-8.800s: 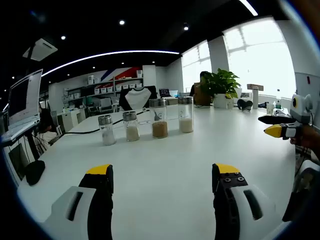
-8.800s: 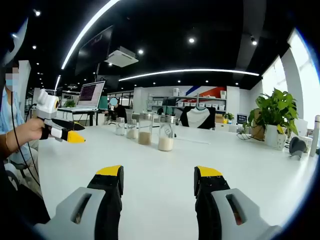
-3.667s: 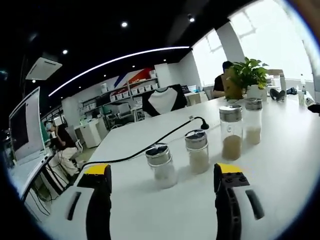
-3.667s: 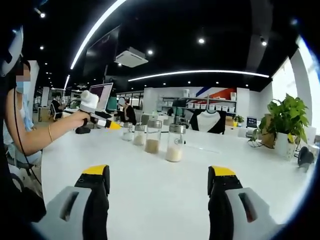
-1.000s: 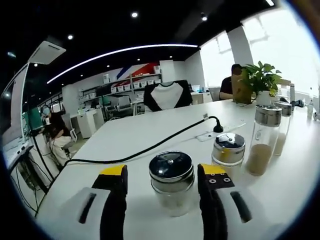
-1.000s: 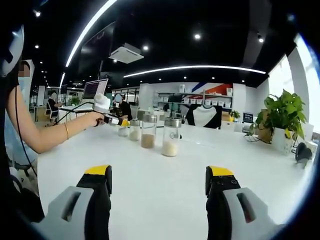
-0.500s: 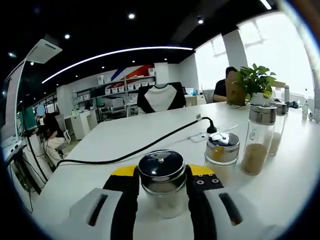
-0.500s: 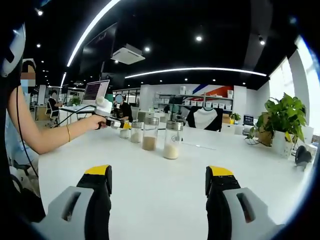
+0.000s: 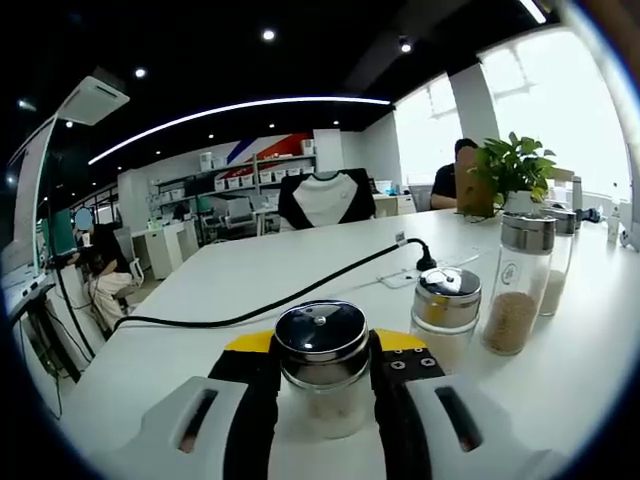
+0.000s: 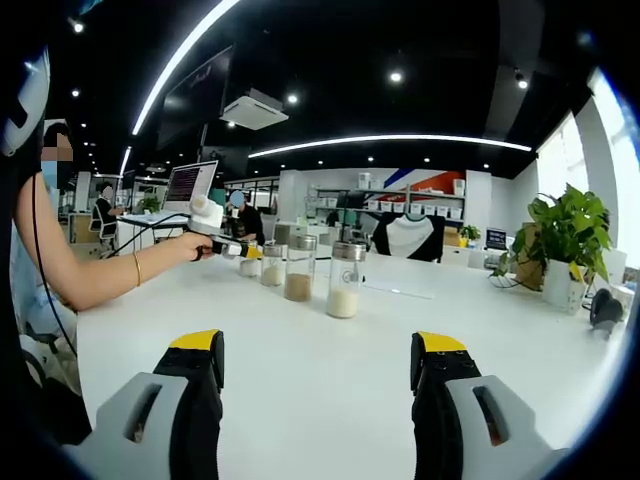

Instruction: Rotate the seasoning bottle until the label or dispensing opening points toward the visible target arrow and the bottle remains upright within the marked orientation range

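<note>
1. Left gripper (image 9: 322, 370), yellow-tipped black fingers (image 9: 250, 375) closed in against both sides of the short clear glass seasoning bottle with the domed chrome lid (image 9: 322, 365); glass body pinched just under the lid.
2. Bottle standing upright on the white tabletop (image 9: 300, 285), first in a row of four; a second short chrome-lidded jar (image 9: 446, 315) just beside it, then a tall glass jar of brown granules (image 9: 516, 285), with a fourth jar partly hidden behind that one.
3. Likely light, with little pale powder inside; rigid, smooth and slippery glass, breakable if tipped or squeezed hard.
4. Best hold judged to be where it is now: low on the round body, below the lid rim, so the twist turns about the bottle's own axis without tilting.
5. Close neighbour on the right: little room for a swinging finger.
6. No target arrow or label legible in either view.
7. Right gripper (image 10: 318, 360) hanging well back above bare tabletop, fingers (image 10: 200, 365) spread wide with nothing between them; left gripper (image 10: 228, 247) visible far off at the row.
8. Black cable (image 9: 300, 292) lying behind the bottles.
</note>
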